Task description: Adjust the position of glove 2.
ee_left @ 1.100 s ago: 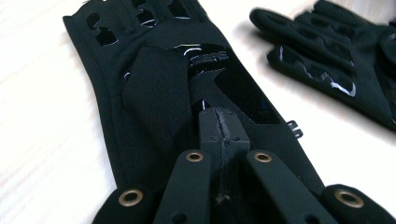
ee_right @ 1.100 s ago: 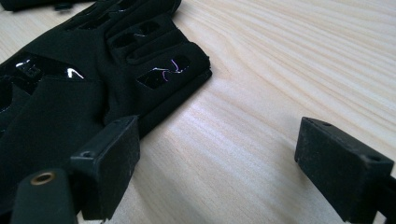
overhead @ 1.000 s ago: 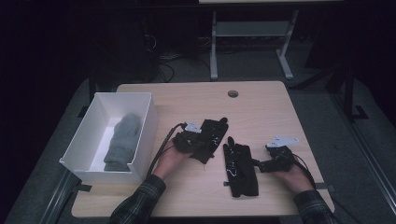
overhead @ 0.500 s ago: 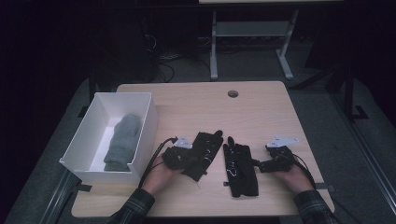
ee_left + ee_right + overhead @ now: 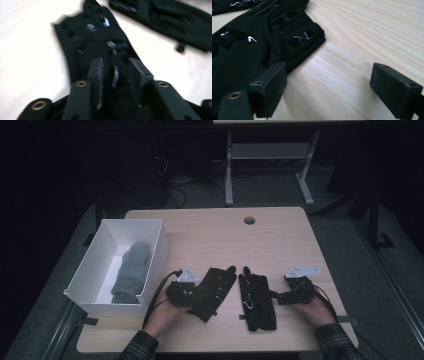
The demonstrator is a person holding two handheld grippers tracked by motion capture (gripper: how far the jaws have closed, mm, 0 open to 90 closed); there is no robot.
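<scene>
The left gripper (image 5: 115,68) has just been opening, fingers part-spread over the left glove (image 5: 212,290), which runs lengthwise away; right gripper (image 5: 329,90) sits wide beside the right glove (image 5: 257,300).

Each hand-held gripper is matt black. In the high view the left hand-held gripper (image 5: 192,291) and the right hand-held gripper (image 5: 292,293) each carry a pale grey three-cornered plate on top, and a thin black cable trails back from each toward the person. The sleeves (image 5: 140,347) at both wrists are dark plaid. Up close, the jaws are flat black bars with brass-coloured rivets at the joints — the left pads (image 5: 96,73) are thin, with a frayed edge, the right pads (image 5: 270,86) blocky and rectangular, with small round holes in their faces.
</scene>
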